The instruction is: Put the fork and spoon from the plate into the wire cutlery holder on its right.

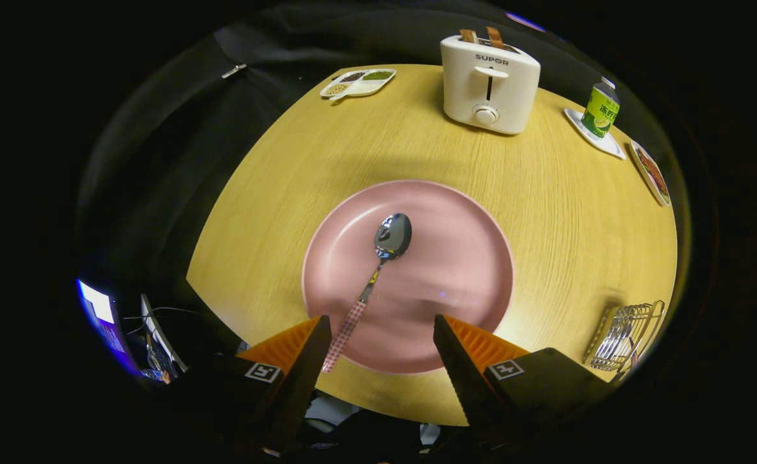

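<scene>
A pink plate lies on the round wooden table just ahead of my fingers. On it rests a metal spoon with a red-and-white checked handle; its bowl points away from me and its handle end reaches the plate's near rim, close beside my left finger. My gripper hovers open over the plate's near edge with nothing between its fingers. The wire cutlery holder stands on the table to the right of the plate, beyond my right finger. What it holds I cannot make out.
A white toaster with bread slices stands at the table's far side. A divided dish of beans sits at the far left. A green drink carton on a white coaster and a food plate are at the far right. A screen glows beside the table.
</scene>
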